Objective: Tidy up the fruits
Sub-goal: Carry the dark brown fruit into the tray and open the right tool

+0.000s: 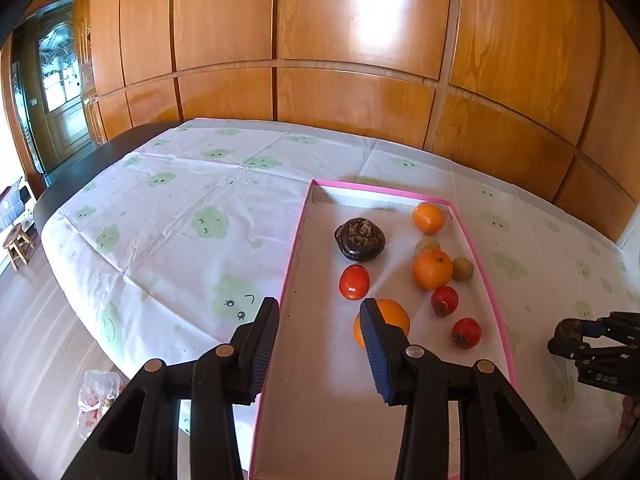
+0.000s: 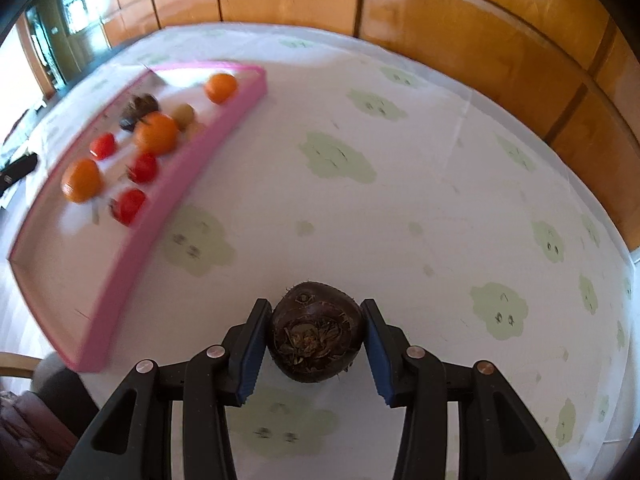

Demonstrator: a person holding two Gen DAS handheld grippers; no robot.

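Left wrist: left claw (image 1: 319,328) spread, empty, straddling the pink tray's (image 1: 294,240) near rim; glossy oranges (image 1: 431,269), red fruits inside. Right wrist, blurred: right claw (image 2: 316,334) pinching a rough dark round fruit (image 2: 316,336) above the cloth-covered counter (image 2: 420,200).

The lower left part of a round orange citrus fruit (image 1: 394,314) was hidden behind a blue-padded finger of the black left gripper (image 1: 319,326). The near end of the shallow pink-rimmed cardboard tray (image 1: 297,240) was cut off by the bottom edge of the left wrist view. In the right wrist view, the tray and the fruits inside it were smeared by motion blur. A small yellowish-green round fruit (image 1: 427,245) was partly covered by a second orange (image 1: 432,269).
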